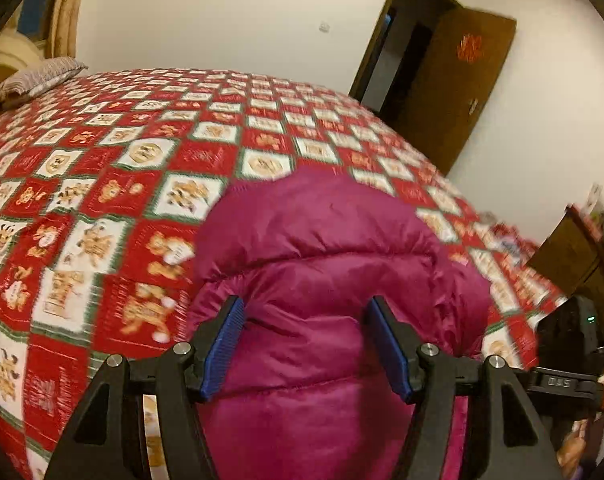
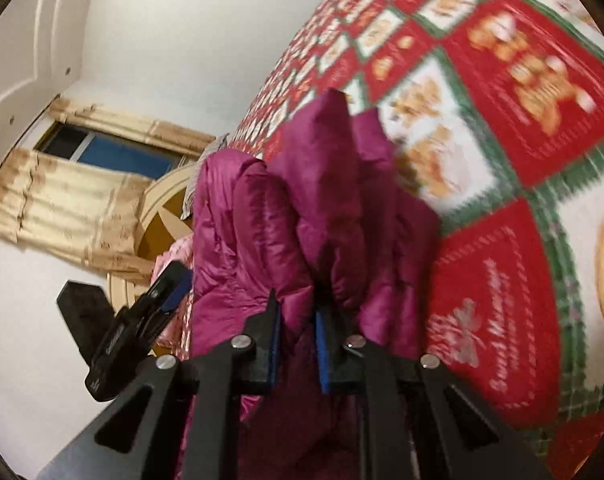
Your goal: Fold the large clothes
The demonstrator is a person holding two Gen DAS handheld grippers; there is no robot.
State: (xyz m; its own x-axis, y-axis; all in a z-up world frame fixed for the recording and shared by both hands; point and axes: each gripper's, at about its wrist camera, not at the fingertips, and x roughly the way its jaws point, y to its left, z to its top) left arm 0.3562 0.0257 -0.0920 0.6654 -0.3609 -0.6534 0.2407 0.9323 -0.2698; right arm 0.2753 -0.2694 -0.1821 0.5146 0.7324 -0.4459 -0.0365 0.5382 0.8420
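Note:
A magenta puffer jacket (image 1: pixel 322 248) lies bunched on the bed's red patterned quilt (image 1: pixel 113 184). My left gripper (image 1: pixel 306 320) is open, its blue pads on either side of a puffy fold of the jacket. In the right wrist view my right gripper (image 2: pixel 297 320) is shut on a fold of the jacket (image 2: pixel 322 200), which is held up off the quilt (image 2: pixel 522 160). The left gripper (image 2: pixel 141 312) shows at the left of that view, beside the jacket.
A striped pillow (image 1: pixel 37 76) lies at the far corner of the bed. A brown door (image 1: pixel 454 92) stands open by the white wall. Dark furniture (image 1: pixel 574 264) stands at the right. A curtained window (image 2: pixel 81 184) and a headboard (image 2: pixel 157 216) are behind the jacket.

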